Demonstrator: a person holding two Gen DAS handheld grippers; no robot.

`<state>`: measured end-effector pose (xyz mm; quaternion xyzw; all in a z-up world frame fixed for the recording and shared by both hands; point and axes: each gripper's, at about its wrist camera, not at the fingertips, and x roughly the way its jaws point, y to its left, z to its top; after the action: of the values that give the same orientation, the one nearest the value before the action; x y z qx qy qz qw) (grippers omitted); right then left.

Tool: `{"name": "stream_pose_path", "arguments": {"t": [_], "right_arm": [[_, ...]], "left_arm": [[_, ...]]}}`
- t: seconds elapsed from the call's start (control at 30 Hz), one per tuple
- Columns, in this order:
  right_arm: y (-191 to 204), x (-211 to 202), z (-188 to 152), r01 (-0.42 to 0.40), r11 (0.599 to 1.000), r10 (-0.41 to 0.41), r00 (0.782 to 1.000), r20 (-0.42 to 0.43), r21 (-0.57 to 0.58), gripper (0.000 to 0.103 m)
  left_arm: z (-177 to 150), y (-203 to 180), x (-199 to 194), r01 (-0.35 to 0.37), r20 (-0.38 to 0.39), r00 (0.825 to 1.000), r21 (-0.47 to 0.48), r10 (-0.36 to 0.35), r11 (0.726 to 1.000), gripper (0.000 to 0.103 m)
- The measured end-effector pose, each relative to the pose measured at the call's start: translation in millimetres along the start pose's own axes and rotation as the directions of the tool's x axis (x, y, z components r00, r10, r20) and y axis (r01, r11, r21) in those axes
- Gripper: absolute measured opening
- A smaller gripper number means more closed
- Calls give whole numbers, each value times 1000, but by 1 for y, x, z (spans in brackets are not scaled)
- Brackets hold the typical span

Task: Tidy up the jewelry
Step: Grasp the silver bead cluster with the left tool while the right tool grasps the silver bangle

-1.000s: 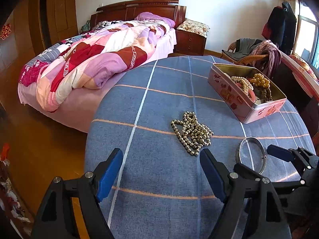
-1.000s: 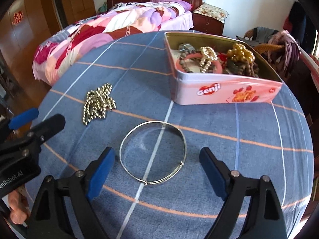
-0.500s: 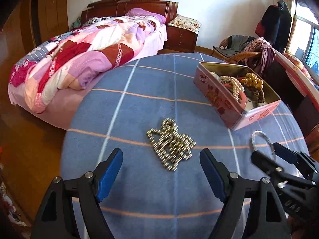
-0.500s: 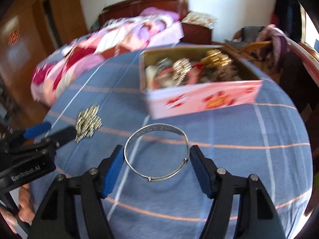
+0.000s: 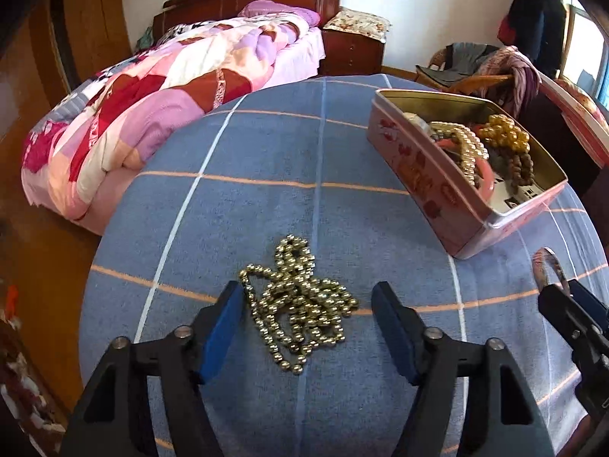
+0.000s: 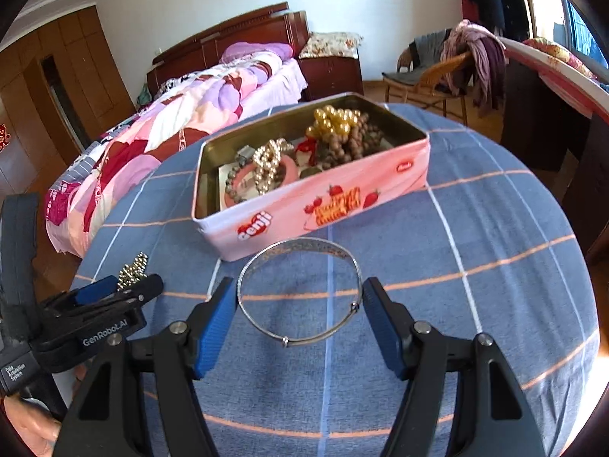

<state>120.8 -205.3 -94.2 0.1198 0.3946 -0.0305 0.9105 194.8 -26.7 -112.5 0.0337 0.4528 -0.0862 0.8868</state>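
A pile of gold bead necklace (image 5: 300, 299) lies on the blue checked tablecloth (image 5: 266, 160), between the fingers of my open left gripper (image 5: 306, 323). A silver bangle (image 6: 298, 293) sits between the blue pads of my right gripper (image 6: 298, 320), which touch its sides. The bangle's far edge is tilted up toward the pink tin (image 6: 327, 205). The tin holds several bead strings and bracelets. In the left wrist view the tin (image 5: 430, 186) stands at the right, and the bangle (image 5: 546, 266) pokes out of the right gripper (image 5: 571, 304).
The round table's edge drops off on all sides. A bed with a pink quilt (image 5: 152, 103) stands behind on the left. A wicker chair with clothes (image 6: 449, 64) and a desk (image 6: 552, 87) are behind on the right. My hand (image 6: 26, 422) shows at lower left.
My left gripper moved forward so its fingers now flank the bead necklace. My right gripper narrowed onto the bangle and tilted it up, closer to the tin.
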Motion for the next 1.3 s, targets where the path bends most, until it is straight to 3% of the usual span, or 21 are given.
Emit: {"name": "stream_pose_path", "arguments": {"t": [0.13, 0.23, 0.4, 0.7, 0.97, 1.3], "right_arm": [[-3, -1, -2, -14, 1000, 14, 1000, -3, 12, 70], [-5, 0, -2, -19, 1000, 20, 1000, -9, 21, 70], [-5, -1, -4, -21, 1000, 22, 1000, -11, 22, 70], [-9, 5, -3, -25, 999, 26, 999, -43, 35, 70], [-7, 8, -3, -10, 1000, 11, 997, -73, 16, 70], [8, 15, -5, 75, 992, -85, 990, -108, -98, 71]], "left_arm": [[-2, -8, -3, 25, 16, 1000, 42, -26, 999, 33], [-2, -11, -4, 37, 21, 999, 58, -38, 998, 22], [-1, -9, -4, 48, 23, 999, 43, -49, 998, 15], [-10, -6, -12, 158, 24, 987, -30, -157, 987, 13], [-16, -23, -30, 136, 63, 988, 50, -139, 989, 11], [-18, -29, -46, 113, 111, 986, 95, -123, 989, 11]]}}
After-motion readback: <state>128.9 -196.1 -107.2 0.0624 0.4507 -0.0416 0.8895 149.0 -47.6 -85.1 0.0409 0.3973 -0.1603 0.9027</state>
